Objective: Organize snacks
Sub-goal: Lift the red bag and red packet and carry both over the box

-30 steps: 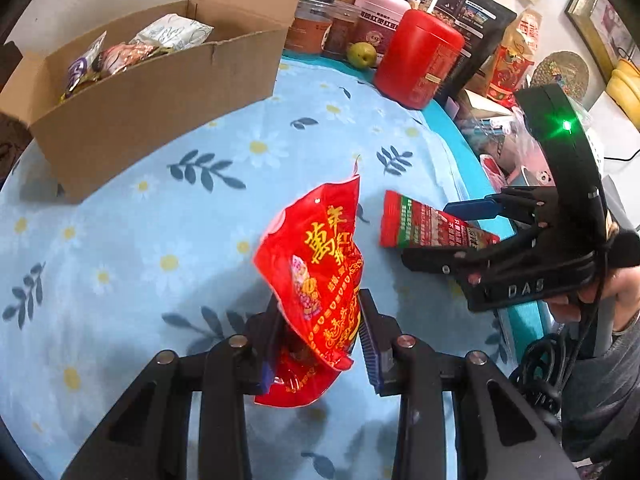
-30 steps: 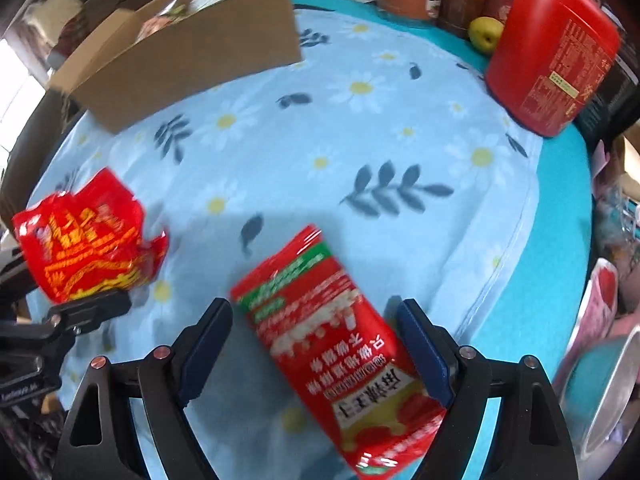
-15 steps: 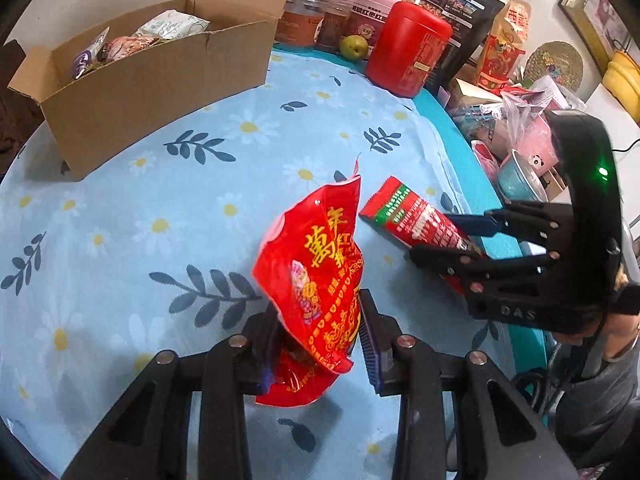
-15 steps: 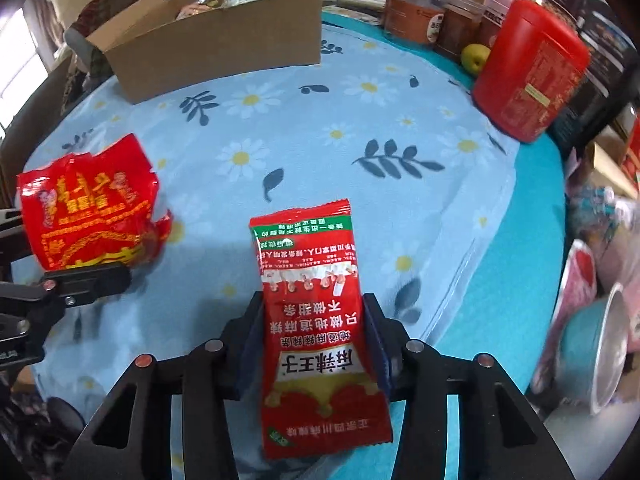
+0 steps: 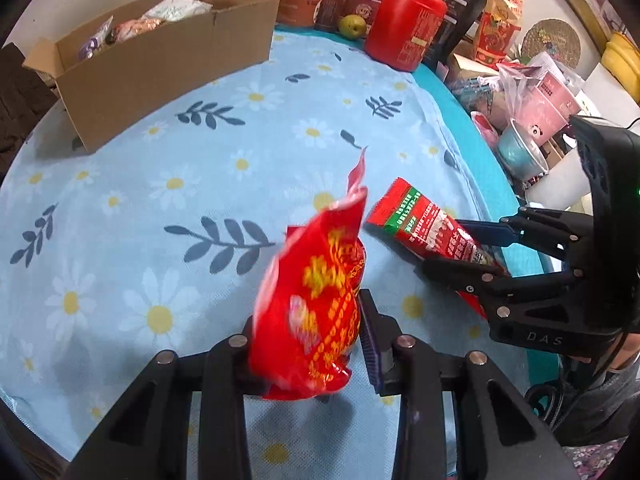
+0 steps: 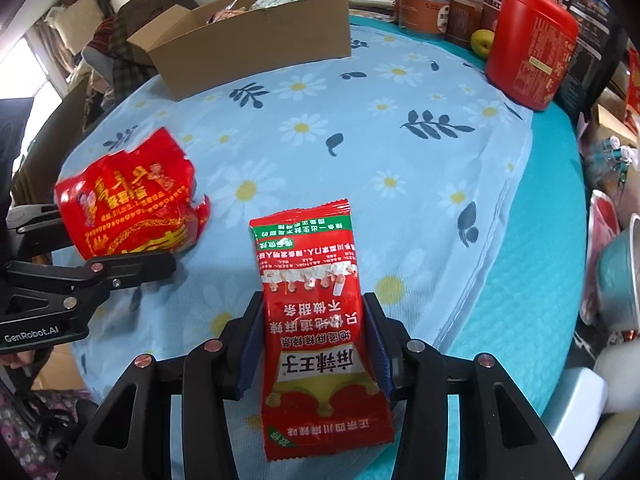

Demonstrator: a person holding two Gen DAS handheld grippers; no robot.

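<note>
My left gripper (image 5: 308, 340) is shut on a crinkled red snack bag (image 5: 316, 296) with gold print, held upright above the daisy cloth (image 5: 160, 200). To its right, my right gripper (image 5: 476, 248) grips a flat red and green packet (image 5: 416, 220). The right wrist view shows that packet (image 6: 316, 304) pinched between the blue pads of the right gripper (image 6: 314, 320), with its top end sticking forward over the cloth. At the left of that view the red bag (image 6: 128, 204) sits in the left gripper (image 6: 120, 240). An open cardboard box (image 5: 160, 64) with several snacks inside stands at the far left of the table.
A red canister (image 5: 404, 24), jars and a green pear (image 5: 352, 26) line the back edge. Bags, a pink box and a blue bowl (image 5: 520, 152) crowd the space beyond the table's right edge. In the right wrist view the box (image 6: 256, 44) lies straight ahead, far across the cloth.
The right gripper's jaws, wide around the packet lying on the cloth, have shut on it and raised it. The left gripper still holds the red bag, which has swung a little.
</note>
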